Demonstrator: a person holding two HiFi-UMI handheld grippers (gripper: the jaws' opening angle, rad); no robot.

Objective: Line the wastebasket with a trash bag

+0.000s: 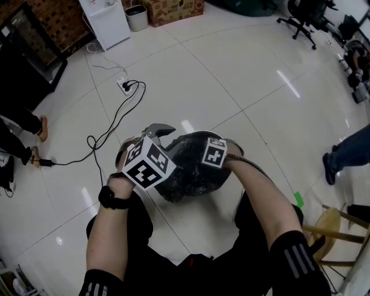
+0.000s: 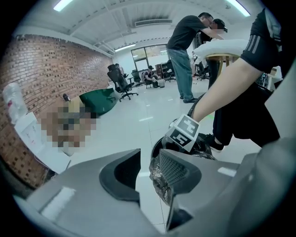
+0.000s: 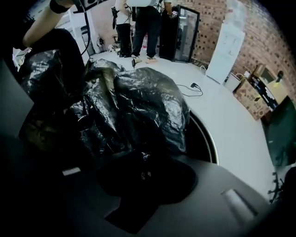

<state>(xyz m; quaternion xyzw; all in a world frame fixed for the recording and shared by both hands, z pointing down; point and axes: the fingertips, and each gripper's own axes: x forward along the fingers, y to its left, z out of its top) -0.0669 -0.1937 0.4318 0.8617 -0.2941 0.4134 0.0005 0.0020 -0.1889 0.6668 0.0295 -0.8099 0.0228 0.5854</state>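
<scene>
Shiny white tile floor, brick wall on one side, strip lights overhead, office chair in back.

Wastebasket: only an arc of rim shows, the trash bag covers the rest. Right tool: tips lost in dark bag folds, grip unreadable. Wooden chair cut off by the head view's right edge. Bystander at its left edge: legs and feet only.

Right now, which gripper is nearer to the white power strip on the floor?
Left. The left gripper is at the side of the trash bag that faces the power strip. The right gripper is across the bag, farther from it.
</scene>
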